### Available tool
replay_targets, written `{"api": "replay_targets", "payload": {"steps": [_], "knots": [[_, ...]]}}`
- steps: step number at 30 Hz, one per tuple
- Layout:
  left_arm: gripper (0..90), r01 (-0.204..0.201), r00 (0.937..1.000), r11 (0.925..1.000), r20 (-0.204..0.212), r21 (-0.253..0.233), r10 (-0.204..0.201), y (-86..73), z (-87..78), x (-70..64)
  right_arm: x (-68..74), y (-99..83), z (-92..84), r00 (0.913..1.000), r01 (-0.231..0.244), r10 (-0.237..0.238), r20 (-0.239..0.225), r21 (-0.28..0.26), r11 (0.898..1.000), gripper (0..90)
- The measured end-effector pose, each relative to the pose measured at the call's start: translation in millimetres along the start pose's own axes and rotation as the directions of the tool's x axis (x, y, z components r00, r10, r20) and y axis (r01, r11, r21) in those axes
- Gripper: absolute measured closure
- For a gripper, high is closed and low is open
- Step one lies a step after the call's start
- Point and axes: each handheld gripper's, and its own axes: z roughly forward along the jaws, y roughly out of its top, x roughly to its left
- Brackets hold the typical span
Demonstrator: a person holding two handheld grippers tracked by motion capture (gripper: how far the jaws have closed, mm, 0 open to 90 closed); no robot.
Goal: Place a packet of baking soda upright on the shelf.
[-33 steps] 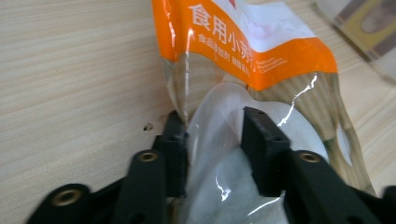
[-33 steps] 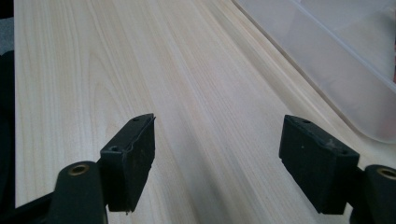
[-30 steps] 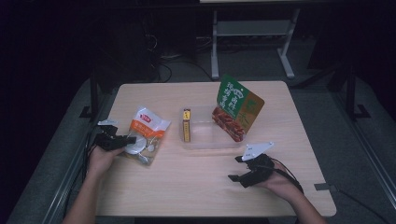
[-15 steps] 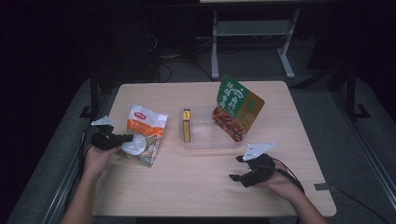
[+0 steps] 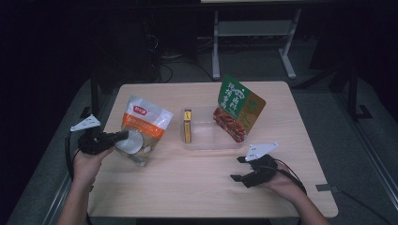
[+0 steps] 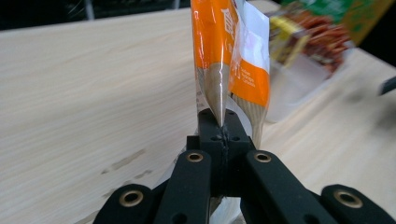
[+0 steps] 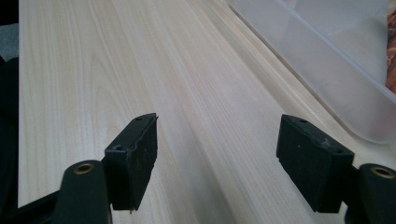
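An orange and white snack bag (image 5: 141,129) hangs above the left side of the wooden table (image 5: 197,187). My left gripper (image 5: 123,137) is shut on its lower left edge. In the left gripper view the pinched edge of the bag (image 6: 231,56) rises straight up from the closed left gripper (image 6: 223,130). My right gripper (image 5: 237,168) rests low at the front right, open. Its jaws have just closed a little with nothing between them. In the right gripper view, bare wood lies in the gap of the right gripper (image 7: 217,154).
A clear plastic tray (image 5: 206,140) sits mid-table with a yellow box (image 5: 187,125) upright at its left end. A green and red bag (image 5: 239,108) leans in its right end. The tray's wall (image 7: 327,79) runs just ahead of my right gripper.
My left gripper has risen with the snack bag, lifting it off the table and standing it more upright. The right hand has stayed put.
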Motion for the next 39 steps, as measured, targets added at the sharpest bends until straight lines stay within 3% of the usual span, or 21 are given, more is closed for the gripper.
{"api": "replay_targets", "payload": {"steps": [7, 15, 21, 37, 39], "knots": [[89.9, -0.033, 0.9952, 0.9992, 0.091, -0.023, 0.035, 9.0, -6.0, -27.9, 1.3, 1.1, -1.2, 0.9999, -0.003, 0.003, -0.011, -0.018, 1.0, 30.7], [90.0, -0.062, 0.9813, 0.9969, 0.18, -0.048, 0.07, 17.4, 13.6, -61.4, 2.7, 6.0, -8.0, 0.9973, -0.048, 0.043, -0.059, -0.093, 0.995, 35.7], [90.0, -0.07, 0.9667, 0.9962, 0.243, -0.052, 0.081, 19.0, 35.4, -83.5, 4.8, 14.0, -11.9, 0.9907, -0.099, 0.081, -0.109, -0.175, 0.98, 38.5], [89.9, -0.092, 0.9248, 0.9951, 0.367, -0.037, 0.099, 14.2, 84.3, -127.3, 9.8, 37.9, -10.3, 0.979, -0.129, 0.073, -0.191, -0.304, 0.944, 56.8], [90.0, -0.098, 0.9203, 0.9946, 0.377, -0.035, 0.103, 13.2, 87.8, -131.5, 9.0, 39.3, -11.1, 0.9767, -0.137, 0.072, -0.202, -0.328, 0.935, 62.4]]}}
